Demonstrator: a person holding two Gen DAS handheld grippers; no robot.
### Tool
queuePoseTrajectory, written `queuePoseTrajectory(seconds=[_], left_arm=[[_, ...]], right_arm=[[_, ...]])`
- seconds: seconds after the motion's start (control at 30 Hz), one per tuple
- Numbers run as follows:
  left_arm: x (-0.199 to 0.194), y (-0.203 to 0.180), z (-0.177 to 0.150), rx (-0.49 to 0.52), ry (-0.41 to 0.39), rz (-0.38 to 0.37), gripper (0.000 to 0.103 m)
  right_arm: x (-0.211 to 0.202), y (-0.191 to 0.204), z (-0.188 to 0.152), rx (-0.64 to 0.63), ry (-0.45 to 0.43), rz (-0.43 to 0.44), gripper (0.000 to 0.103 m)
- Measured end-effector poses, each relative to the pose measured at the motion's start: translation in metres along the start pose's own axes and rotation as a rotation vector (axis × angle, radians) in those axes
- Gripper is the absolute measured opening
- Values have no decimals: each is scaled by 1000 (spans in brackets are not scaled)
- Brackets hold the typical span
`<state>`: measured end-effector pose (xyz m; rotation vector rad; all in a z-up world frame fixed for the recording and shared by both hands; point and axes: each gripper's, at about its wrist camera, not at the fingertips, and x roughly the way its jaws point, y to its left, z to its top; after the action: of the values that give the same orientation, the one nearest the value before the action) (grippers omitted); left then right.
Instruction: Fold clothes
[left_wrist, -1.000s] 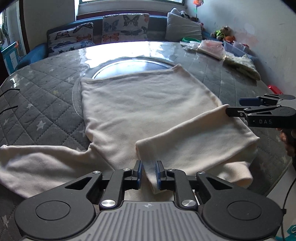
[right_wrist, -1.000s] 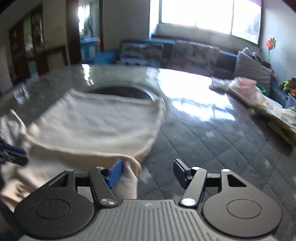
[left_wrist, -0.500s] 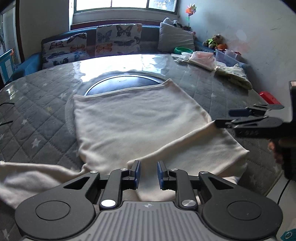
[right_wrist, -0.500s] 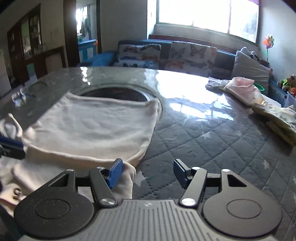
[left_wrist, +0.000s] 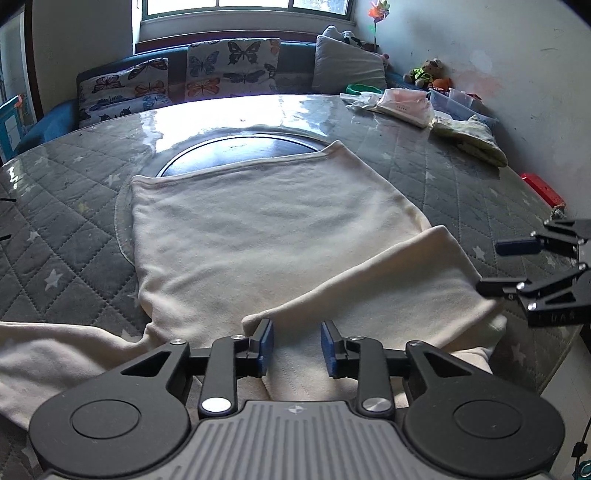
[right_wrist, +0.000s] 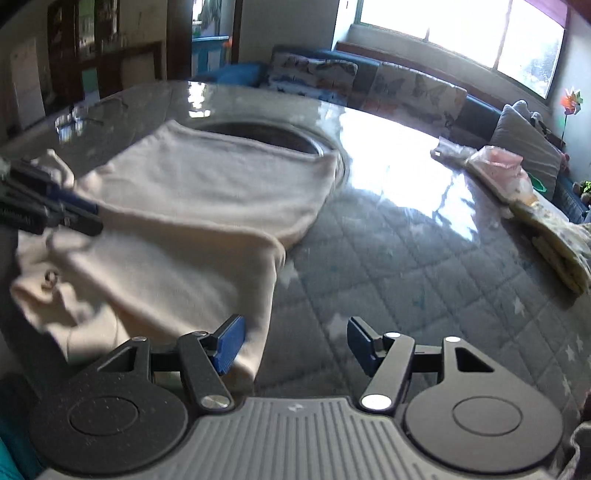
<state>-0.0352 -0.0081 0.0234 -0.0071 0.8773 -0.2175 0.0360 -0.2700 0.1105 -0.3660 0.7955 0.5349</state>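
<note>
Lying flat on the quilted table (left_wrist: 436, 173), the cream sweater (left_wrist: 258, 236) has one sleeve (left_wrist: 376, 288) folded across its body, presumably to narrow it for folding. Left gripper (left_wrist: 297, 341): jaws parted, above the sleeve's end, gripping nothing. Right gripper (right_wrist: 295, 341): jaws wide apart, empty, one finger (right_wrist: 231, 341) over the sleeve's edge; contact unclear.
</note>
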Motion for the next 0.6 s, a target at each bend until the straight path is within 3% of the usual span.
queuePoseTrajectory(seconds=[0.23, 0.4, 0.6], left_arm=[[-23, 19, -10, -53, -35, 43, 43], [-42, 48, -24, -128, -49, 112, 48], [-68, 92, -40, -244, -82, 226, 53]], right_arm=[[-9, 17, 26, -26, -82, 39, 65], [11, 45, 38, -76, -65, 141, 65], [16, 76, 50, -152, -73, 197, 65]])
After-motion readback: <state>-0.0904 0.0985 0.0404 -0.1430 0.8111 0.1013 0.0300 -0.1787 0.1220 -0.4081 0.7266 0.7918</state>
